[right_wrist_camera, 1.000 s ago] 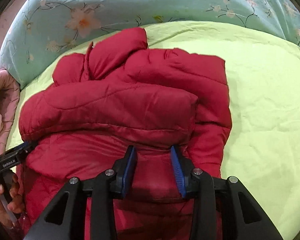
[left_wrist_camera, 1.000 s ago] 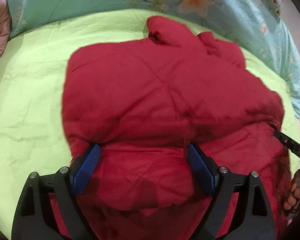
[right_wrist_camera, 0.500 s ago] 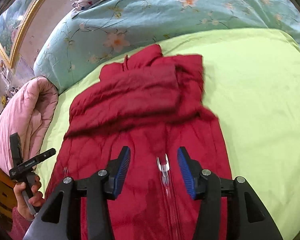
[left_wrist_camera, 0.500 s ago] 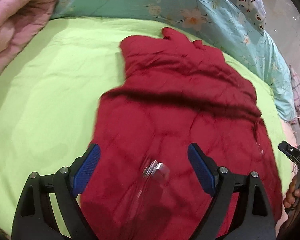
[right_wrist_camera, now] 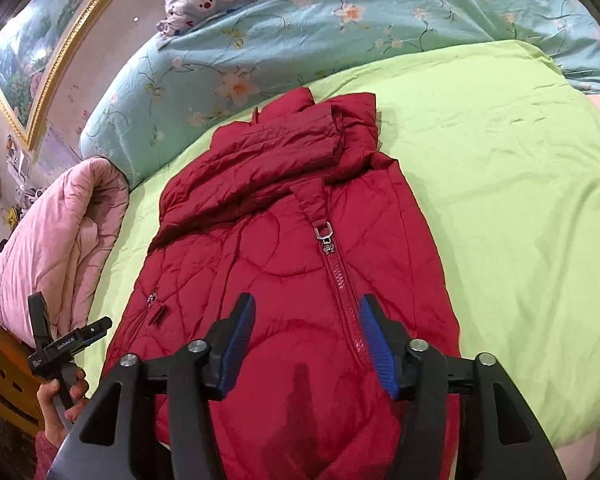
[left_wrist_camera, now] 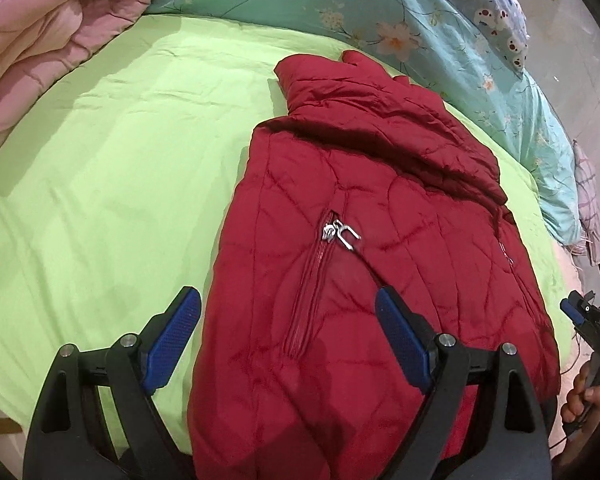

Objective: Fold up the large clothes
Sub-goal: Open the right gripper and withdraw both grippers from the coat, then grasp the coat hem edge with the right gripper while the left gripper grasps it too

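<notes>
The red padded jacket [left_wrist_camera: 364, 264] is laid lengthwise on the green sheet [left_wrist_camera: 100, 184] of the bed, zipped front up, with its upper part turned down in a loose fold near the floral quilt [right_wrist_camera: 340, 32]. The left hand-held gripper [left_wrist_camera: 288, 340] is held above the hem with its jaws spread wide and nothing between them; the right hand-held gripper [right_wrist_camera: 306, 344] has just been opening, is about half spread, and is likewise empty over the lower zip. Slippage may be expected, since the quilted shell looks slick and puffy, so a thin pinch could be lost or the turned-down part could spring back. The zip pull [left_wrist_camera: 340, 234] could be snagged by a pad. Ample bare sheet is left to one side; on the other, the pink duvet [right_wrist_camera: 56, 240] lies near, and the near hem sits just beside the bed edge, where cloth could be dragged off.
</notes>
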A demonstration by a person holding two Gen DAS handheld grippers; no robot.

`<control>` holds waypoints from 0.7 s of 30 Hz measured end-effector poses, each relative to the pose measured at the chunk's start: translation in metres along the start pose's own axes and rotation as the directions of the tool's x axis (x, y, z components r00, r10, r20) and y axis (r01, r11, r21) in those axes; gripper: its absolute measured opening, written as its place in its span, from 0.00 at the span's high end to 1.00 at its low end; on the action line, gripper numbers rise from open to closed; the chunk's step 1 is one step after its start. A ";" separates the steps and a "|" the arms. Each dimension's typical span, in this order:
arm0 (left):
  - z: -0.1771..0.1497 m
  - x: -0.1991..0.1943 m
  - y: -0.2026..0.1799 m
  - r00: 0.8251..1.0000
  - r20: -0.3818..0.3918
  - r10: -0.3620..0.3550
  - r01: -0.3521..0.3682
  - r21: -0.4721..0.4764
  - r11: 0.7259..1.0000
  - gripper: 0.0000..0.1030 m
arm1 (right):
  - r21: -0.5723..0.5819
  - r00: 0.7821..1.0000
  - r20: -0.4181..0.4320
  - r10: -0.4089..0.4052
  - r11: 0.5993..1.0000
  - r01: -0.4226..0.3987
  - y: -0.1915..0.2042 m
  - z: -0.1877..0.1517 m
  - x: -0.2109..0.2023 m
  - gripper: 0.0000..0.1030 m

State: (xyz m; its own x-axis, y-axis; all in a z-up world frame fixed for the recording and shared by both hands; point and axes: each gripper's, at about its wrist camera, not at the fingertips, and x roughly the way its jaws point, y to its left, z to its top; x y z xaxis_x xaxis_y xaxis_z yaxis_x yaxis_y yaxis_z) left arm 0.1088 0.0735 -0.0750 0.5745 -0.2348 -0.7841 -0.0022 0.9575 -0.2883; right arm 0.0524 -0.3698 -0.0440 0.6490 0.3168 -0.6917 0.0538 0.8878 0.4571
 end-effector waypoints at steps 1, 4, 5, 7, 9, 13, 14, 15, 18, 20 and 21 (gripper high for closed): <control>-0.002 -0.002 0.001 1.000 0.001 -0.001 0.001 0.001 1.000 0.13 | -0.003 1.000 0.008 -0.009 1.000 0.010 0.000 -0.002 -0.006 0.43; -0.008 -0.007 0.005 1.000 0.003 0.006 -0.006 -0.005 1.000 0.13 | -0.016 0.998 0.028 -0.048 0.999 0.048 -0.001 -0.006 -0.018 0.43; -0.009 -0.008 0.006 1.000 0.003 0.002 -0.002 -0.008 1.000 0.13 | -0.019 0.998 0.032 -0.053 0.998 0.054 -0.001 -0.006 -0.021 0.42; -0.013 -0.009 0.009 1.000 0.000 0.004 -0.004 -0.016 1.000 0.13 | -0.014 0.997 0.038 -0.063 0.998 0.063 -0.004 -0.010 -0.027 0.39; -0.017 -0.010 0.012 1.000 -0.001 0.007 -0.007 -0.019 1.000 0.13 | -0.010 0.996 0.043 -0.074 0.997 0.075 -0.009 -0.013 -0.029 0.37; -0.024 -0.011 0.018 1.000 -0.011 0.021 -0.021 -0.028 0.999 0.13 | 0.027 0.996 0.026 -0.088 0.996 0.087 -0.023 -0.022 -0.031 0.37; -0.026 -0.011 0.021 1.000 -0.014 0.025 -0.025 -0.034 0.999 0.13 | 0.034 0.996 0.020 -0.090 0.995 0.089 -0.026 -0.024 -0.030 0.37; -0.028 -0.011 0.025 0.999 -0.020 0.025 -0.026 -0.047 0.999 0.13 | 0.042 0.995 0.012 -0.096 0.995 0.095 -0.030 -0.026 -0.029 0.37; -0.035 -0.006 0.037 0.999 -0.052 -0.003 -0.002 -0.087 0.996 0.13 | 0.071 0.995 -0.003 -0.096 0.993 0.096 -0.039 -0.034 -0.029 0.36; -0.040 0.000 0.044 0.996 -0.085 -0.035 0.025 -0.118 0.993 0.13 | 0.094 0.996 -0.013 -0.089 0.992 0.090 -0.045 -0.041 -0.028 0.33; -0.042 0.003 0.047 0.994 -0.098 -0.049 0.036 -0.129 0.991 0.13 | 0.105 0.996 -0.022 -0.084 0.991 0.086 -0.048 -0.044 -0.027 0.32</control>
State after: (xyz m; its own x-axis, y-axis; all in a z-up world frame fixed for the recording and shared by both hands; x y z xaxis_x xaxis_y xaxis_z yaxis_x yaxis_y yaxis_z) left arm 0.0760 0.1105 -0.1133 0.4910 -0.2964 -0.8192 -0.0868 0.9190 -0.3846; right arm -0.0016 -0.4067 -0.0719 0.6255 0.2481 -0.7398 0.1888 0.8718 0.4520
